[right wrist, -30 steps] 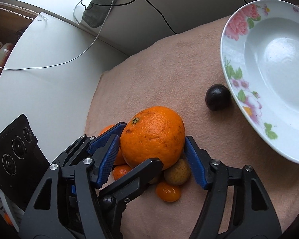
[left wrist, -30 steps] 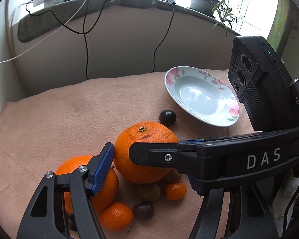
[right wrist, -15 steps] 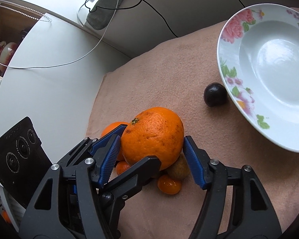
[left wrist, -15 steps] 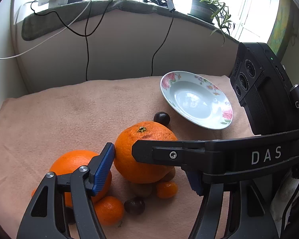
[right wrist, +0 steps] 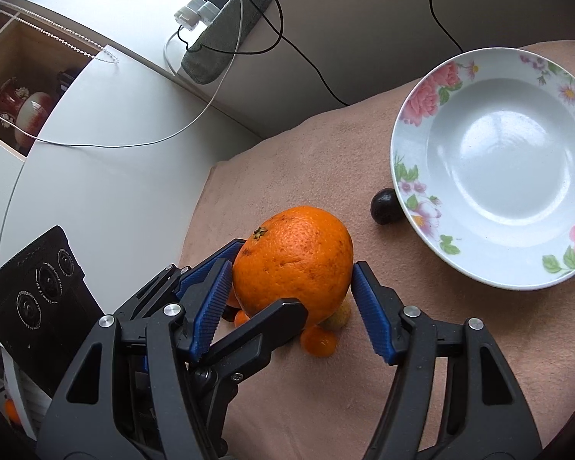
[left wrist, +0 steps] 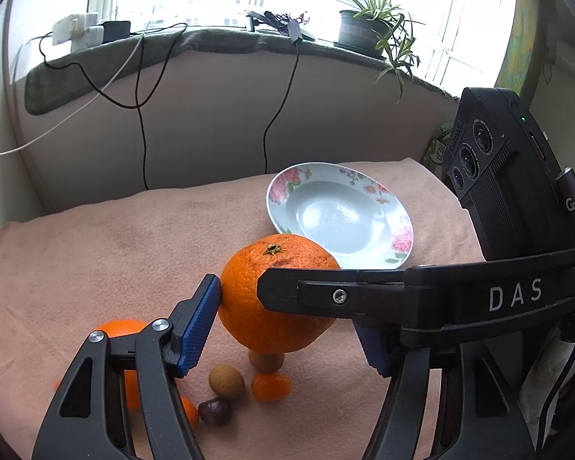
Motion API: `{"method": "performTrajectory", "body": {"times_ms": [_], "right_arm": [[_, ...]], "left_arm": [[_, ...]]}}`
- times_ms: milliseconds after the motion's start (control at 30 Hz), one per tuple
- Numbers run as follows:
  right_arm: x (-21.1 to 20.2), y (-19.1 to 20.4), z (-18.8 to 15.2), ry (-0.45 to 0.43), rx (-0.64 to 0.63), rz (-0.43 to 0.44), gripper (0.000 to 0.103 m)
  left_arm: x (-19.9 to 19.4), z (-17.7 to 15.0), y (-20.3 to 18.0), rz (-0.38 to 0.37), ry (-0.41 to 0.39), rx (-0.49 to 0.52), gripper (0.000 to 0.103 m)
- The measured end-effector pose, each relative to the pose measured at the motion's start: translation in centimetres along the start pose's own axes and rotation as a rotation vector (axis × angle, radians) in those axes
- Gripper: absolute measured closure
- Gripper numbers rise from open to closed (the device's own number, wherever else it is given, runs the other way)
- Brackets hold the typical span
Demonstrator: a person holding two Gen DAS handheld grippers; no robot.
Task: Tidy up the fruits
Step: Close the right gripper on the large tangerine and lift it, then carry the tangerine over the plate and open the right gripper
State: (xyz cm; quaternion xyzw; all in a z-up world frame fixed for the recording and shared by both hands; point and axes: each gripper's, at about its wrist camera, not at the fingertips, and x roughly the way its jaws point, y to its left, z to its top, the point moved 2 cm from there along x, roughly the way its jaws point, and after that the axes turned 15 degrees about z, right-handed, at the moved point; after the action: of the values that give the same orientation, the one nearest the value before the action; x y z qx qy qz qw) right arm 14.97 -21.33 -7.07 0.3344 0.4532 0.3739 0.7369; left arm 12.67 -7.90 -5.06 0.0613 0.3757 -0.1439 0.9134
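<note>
A large orange (left wrist: 276,299) (right wrist: 293,264) is held off the pink cloth. My left gripper (left wrist: 287,329) and my right gripper (right wrist: 291,306) are both shut on it, their blue pads pressed against its sides. The right gripper's finger (left wrist: 364,295) crosses in front of the orange in the left wrist view. The empty floral plate (left wrist: 341,214) (right wrist: 494,172) lies beyond to the right. Below the orange lie a second orange (left wrist: 119,329), small mandarins (left wrist: 270,385), a brown longan (left wrist: 226,381) and a dark fruit (left wrist: 214,412).
A dark plum (right wrist: 384,206) lies by the plate's left rim. The pink cloth (left wrist: 115,237) covers the surface. A beige wall with hanging cables (left wrist: 142,130) backs it. A white cabinet (right wrist: 96,191) stands at the left. A potted plant (left wrist: 368,27) is on the sill.
Both grippers have lifted the large orange off the fruit pile and moved it toward the plate. The pile below has come into fuller view.
</note>
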Motion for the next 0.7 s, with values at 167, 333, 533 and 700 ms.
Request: {"method": "performTrajectory", "body": {"times_ms": [167, 333, 533, 700], "right_arm": [[-2.5, -0.9, 0.1, -0.026, -0.004, -0.028, 0.036], [-4.4, -2.2, 0.5, -0.046, 0.006, -0.057, 0.036], [-5.8, -3.4, 1.1, -0.053, 0.018, -0.067, 0.036], [-6.4, -3.9, 1.5, -0.051, 0.01, -0.084, 0.036]], "left_arm": [[0.6, 0.8, -1.8, -0.035, -0.007, 0.012, 0.036], [1.6, 1.5, -3.9, -0.062, -0.001, 0.02, 0.036], [2.5, 2.0, -5.1, -0.071, 0.002, 0.023, 0.037], [3.2, 2.3, -5.6, -0.076, 0.011, 0.024, 0.037]]}}
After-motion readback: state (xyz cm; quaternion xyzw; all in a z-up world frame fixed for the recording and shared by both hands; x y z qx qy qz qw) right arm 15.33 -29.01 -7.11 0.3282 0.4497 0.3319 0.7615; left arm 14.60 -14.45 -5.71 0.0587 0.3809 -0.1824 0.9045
